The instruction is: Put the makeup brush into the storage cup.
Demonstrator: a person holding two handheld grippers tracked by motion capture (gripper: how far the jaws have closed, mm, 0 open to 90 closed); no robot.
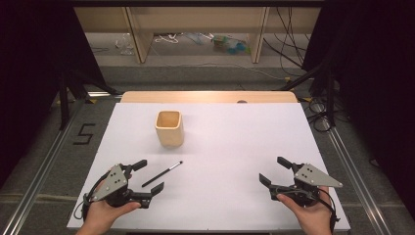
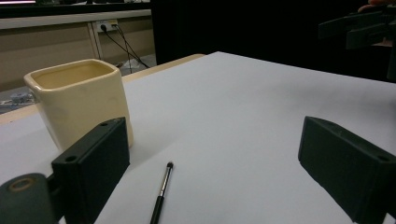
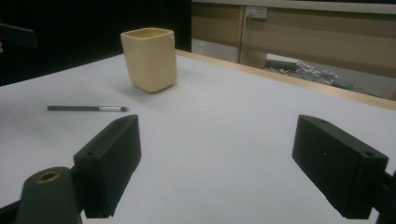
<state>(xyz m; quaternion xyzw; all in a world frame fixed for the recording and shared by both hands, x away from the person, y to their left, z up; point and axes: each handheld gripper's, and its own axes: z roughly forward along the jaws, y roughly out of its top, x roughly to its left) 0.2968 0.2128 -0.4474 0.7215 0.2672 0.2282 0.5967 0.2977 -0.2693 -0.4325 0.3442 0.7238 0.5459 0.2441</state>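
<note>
Both grippers' fingers apart on white surface [image 1: 235, 147], left gripper [image 1: 148, 177] lower left, right gripper [image 1: 274, 171] lower right, brush [image 1: 162, 174] tip indistinct, cup [image 1: 169, 128] interior hidden.

My left gripper [image 1: 148, 176] and right gripper [image 1: 273, 170] are showing blocky black jaws with small screw holes. Each is wearing a grey three-cornered plate, and black cables are trailing behind.

High view overhead, facing forward and down on white table [image 1: 235, 147]; both gripper views low, near tabletop, converging inward; shared: cream cup [image 2: 79, 100] and brush [image 3: 86, 108].
</note>
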